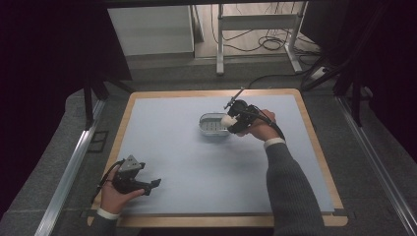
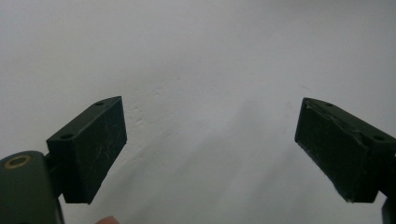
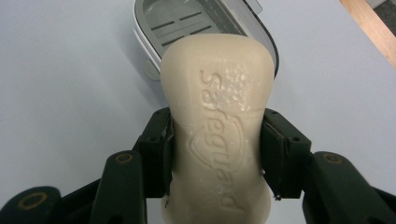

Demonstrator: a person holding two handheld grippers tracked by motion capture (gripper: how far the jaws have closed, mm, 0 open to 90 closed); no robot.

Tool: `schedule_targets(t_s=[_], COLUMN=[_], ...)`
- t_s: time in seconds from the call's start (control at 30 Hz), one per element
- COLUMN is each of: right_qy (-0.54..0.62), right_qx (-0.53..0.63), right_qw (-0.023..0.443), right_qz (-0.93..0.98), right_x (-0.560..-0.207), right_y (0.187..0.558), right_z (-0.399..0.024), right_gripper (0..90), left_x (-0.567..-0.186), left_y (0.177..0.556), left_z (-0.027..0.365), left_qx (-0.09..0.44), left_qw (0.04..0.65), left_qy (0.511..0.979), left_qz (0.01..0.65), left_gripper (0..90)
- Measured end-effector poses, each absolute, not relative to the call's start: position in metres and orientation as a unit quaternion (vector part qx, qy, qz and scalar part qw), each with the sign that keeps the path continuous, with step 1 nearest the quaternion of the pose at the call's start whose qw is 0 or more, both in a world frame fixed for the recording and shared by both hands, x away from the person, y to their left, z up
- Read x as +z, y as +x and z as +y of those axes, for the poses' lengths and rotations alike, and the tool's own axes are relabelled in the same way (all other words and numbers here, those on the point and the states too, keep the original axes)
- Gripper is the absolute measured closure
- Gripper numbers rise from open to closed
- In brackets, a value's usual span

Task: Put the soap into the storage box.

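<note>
A cream soap bar (image 3: 217, 126) (embossed lettering facing up) is hanging pinched at its narrow waist, its far end reaching over the near rim of the grey slotted soap dish (image 3: 187, 23) sitting mid-table.

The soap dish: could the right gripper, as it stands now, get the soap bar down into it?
Probably yes. The right gripper holds the soap bar just above the soap dish, whose slotted tray lies open with nothing between them. The left gripper rests far off.

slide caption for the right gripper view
Right claw grips a cream embossed soap bar above a grey slotted soap dish.
</note>
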State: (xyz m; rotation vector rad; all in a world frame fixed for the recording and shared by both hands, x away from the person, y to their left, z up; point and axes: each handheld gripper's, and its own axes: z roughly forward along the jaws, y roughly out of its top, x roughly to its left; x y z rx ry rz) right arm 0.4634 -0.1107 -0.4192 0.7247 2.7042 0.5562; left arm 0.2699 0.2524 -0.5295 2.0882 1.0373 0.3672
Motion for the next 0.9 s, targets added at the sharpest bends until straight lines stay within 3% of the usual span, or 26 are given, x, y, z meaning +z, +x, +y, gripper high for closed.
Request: schedule_targets(t_s=[0.9], right_qy=[0.214], right_qx=[0.196], right_qw=[0.137], right_qz=[0.947], right_x=[-0.424], right_y=[0.488], right_z=[-0.089], right_gripper=[49.3], left_x=[-0.530], left_y=[0.270], left_z=[0.252], left_qx=[0.145], left_qw=[0.377], left_qy=[0.821], left_qz=[0.403], left_gripper=[9.6])
